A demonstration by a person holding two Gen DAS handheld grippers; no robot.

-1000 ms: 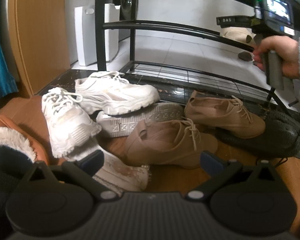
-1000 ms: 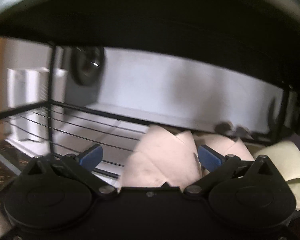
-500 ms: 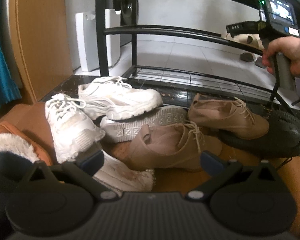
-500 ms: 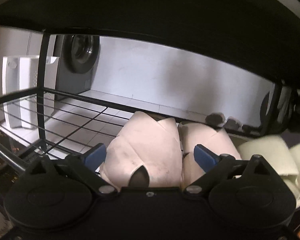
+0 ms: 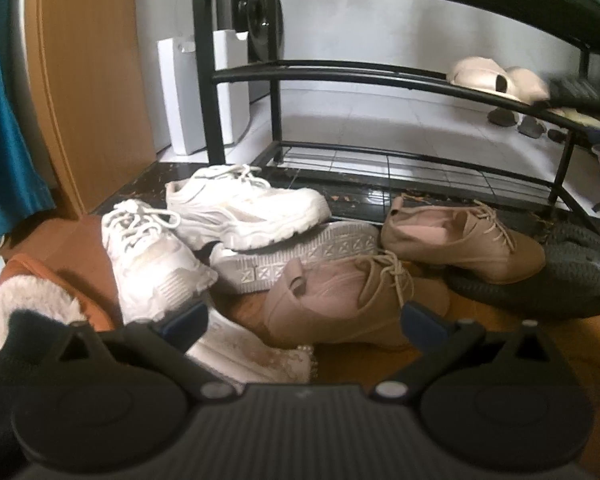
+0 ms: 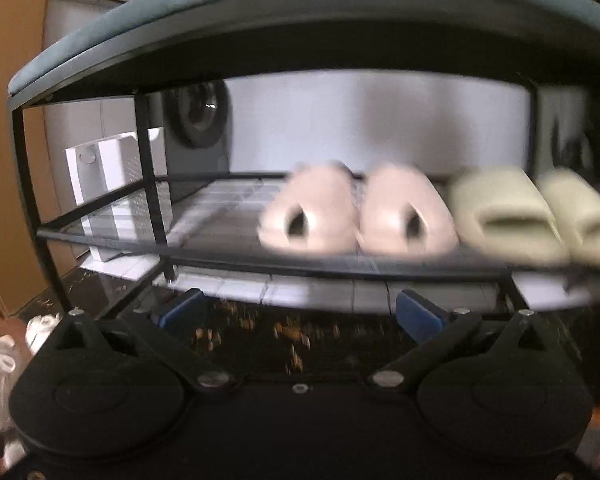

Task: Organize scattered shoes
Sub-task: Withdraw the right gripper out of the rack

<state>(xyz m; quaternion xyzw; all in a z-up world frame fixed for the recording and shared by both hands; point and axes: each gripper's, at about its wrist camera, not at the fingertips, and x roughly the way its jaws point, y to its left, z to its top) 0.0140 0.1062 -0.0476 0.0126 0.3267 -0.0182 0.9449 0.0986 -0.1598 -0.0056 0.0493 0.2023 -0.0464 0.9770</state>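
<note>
Two white sneakers (image 5: 244, 208) with white laces lie by a tan lace-up shoe (image 5: 340, 304) and its tan mate (image 5: 468, 240), whose lining is pinkish. An upturned sole (image 5: 296, 256) shows a pale grey triangle tread. A dark grey knit shoe (image 5: 560, 280) lies beside them. On the black wire shelf (image 6: 220, 256) sit pale pink slippers (image 6: 356, 212) and pale green slides (image 6: 532, 216). The left claw (image 5: 304, 320) and right claw (image 6: 296, 312) have blue fingertips on black bodies

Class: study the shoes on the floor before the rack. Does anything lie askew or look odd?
Yes. One white shoe lies on its side, sole showing, wedged under a white sneaker. A tan lace-up rests partly on a dark shoe.
</note>
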